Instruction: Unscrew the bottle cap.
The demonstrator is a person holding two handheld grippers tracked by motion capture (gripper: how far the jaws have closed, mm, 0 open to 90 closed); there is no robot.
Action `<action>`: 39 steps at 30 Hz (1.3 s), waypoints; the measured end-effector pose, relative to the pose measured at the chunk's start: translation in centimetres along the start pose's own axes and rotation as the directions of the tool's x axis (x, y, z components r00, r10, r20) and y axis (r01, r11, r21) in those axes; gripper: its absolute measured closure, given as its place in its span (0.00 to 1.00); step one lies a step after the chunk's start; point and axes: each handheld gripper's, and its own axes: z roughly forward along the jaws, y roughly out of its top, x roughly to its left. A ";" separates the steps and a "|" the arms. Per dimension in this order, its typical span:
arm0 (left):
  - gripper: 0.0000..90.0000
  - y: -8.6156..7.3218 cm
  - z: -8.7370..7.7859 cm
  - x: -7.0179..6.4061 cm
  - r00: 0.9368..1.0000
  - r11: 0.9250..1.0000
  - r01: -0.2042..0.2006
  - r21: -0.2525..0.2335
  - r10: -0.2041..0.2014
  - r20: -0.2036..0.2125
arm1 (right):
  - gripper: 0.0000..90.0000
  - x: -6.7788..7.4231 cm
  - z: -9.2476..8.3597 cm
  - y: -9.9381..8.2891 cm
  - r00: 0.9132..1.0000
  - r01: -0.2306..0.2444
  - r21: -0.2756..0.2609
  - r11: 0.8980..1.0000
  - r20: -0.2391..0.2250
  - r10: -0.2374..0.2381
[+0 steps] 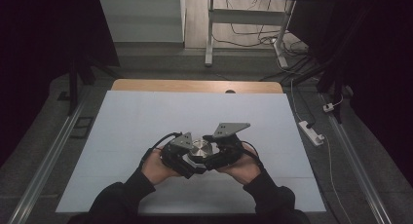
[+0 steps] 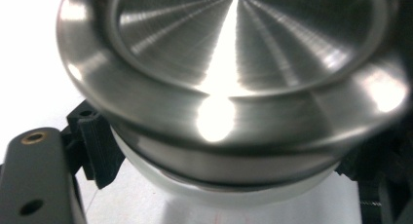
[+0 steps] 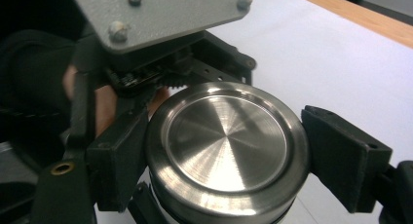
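Ahead of the grippers we see a white table top (image 1: 146, 121) ending in a wooden edge (image 1: 195, 85). Beyond it stands a white-legged desk frame (image 1: 210, 34) on grey floor, cables (image 1: 253, 36) trailing beneath; to their right lies a white power strip (image 1: 311, 132). Darkness flanks both sides.

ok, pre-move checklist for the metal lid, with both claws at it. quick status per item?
1. Right claw on the metal lid: ok, its jaws sit on opposite sides of the rim.
2. Left claw grip: cannot tell, the left claw view is too close and only one jaw is clear.
3. Lid seated on the pale container: ok, it looks level.
4. Container resting on the white table sheet: cannot tell.
5. Claws clear of each other: not ok, they crowd the lid from both sides.
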 end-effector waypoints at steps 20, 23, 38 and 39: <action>0.17 -0.2 -0.1 0.2 0.997 0.999 -0.031 -0.006 0.031 0.064 | 0.23 -1.0 -1.1 -0.2 0.990 0.065 -0.090 0.994 -0.122 -0.076; 0.17 -0.2 -0.1 0.3 0.998 1.000 -0.025 -0.004 0.025 0.056 | 0.23 -1.0 -1.1 -0.2 0.991 0.064 -0.090 0.994 -0.111 -0.074; 0.17 -0.5 -0.6 0.9 1.000 1.000 0.012 -0.002 -0.012 -0.013 | 0.23 -1.0 -1.8 -0.2 0.997 0.067 -0.092 0.993 -0.021 -0.069; 0.17 -0.5 -0.6 1.0 1.000 1.000 0.011 0.001 -0.011 -0.016 | 0.23 -1.1 -1.9 -0.1 0.998 0.067 -0.093 0.993 -0.016 -0.069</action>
